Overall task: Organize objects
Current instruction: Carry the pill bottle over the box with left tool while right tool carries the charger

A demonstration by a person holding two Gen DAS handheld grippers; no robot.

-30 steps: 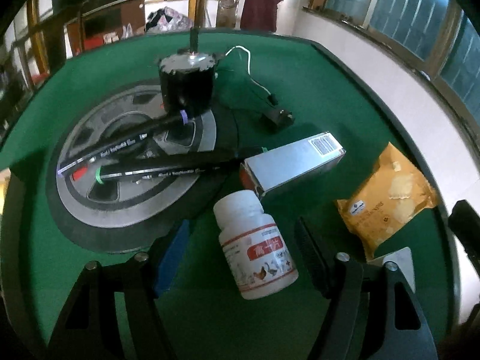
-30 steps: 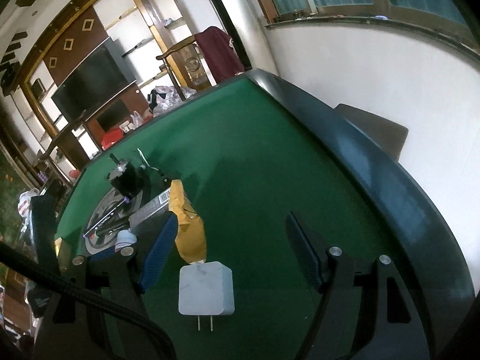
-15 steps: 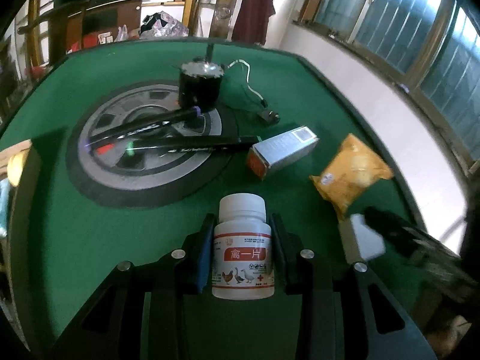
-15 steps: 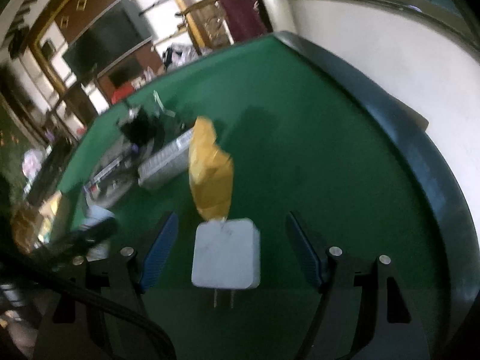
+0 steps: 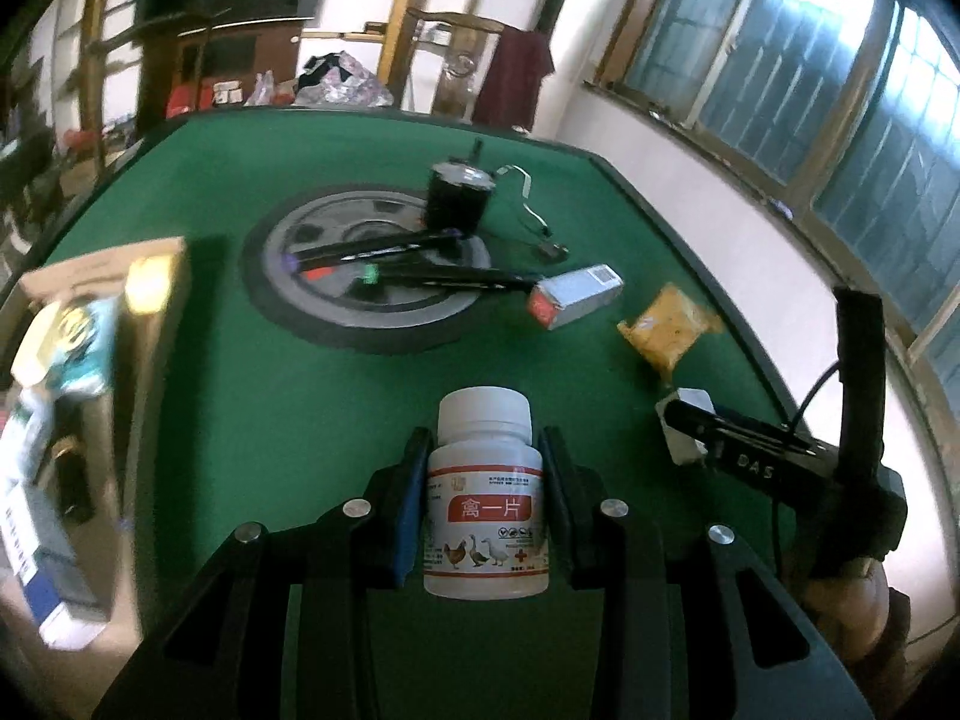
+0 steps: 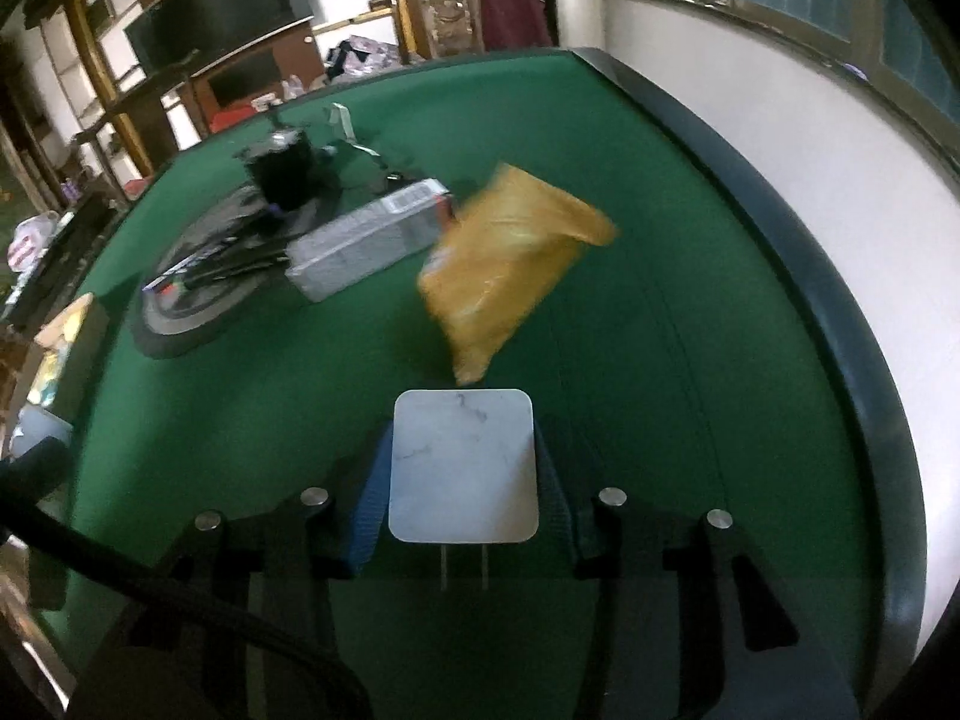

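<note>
My left gripper (image 5: 485, 498) is shut on a white pill bottle (image 5: 485, 495) with a red label, held upright above the green table (image 5: 240, 408). My right gripper (image 6: 461, 474) is shut on a white plug adapter (image 6: 462, 465), prongs pointing back toward the camera; it also shows in the left wrist view (image 5: 684, 426). A yellow packet (image 6: 510, 264) lies just beyond the adapter. A grey carton (image 6: 372, 234) lies left of the packet.
A cardboard box (image 5: 90, 396) with several items stands at the table's left. A wheel-print mat (image 5: 366, 276) carries markers (image 5: 414, 270) and a black motor (image 5: 459, 192) with a cable. The table's raised dark rim (image 6: 828, 312) runs along the right by the wall.
Both grippers closed: the left on the pill bottle, the right on the plug adapter. The left gripper lifted and pulled back, bringing the cardboard box into view.
</note>
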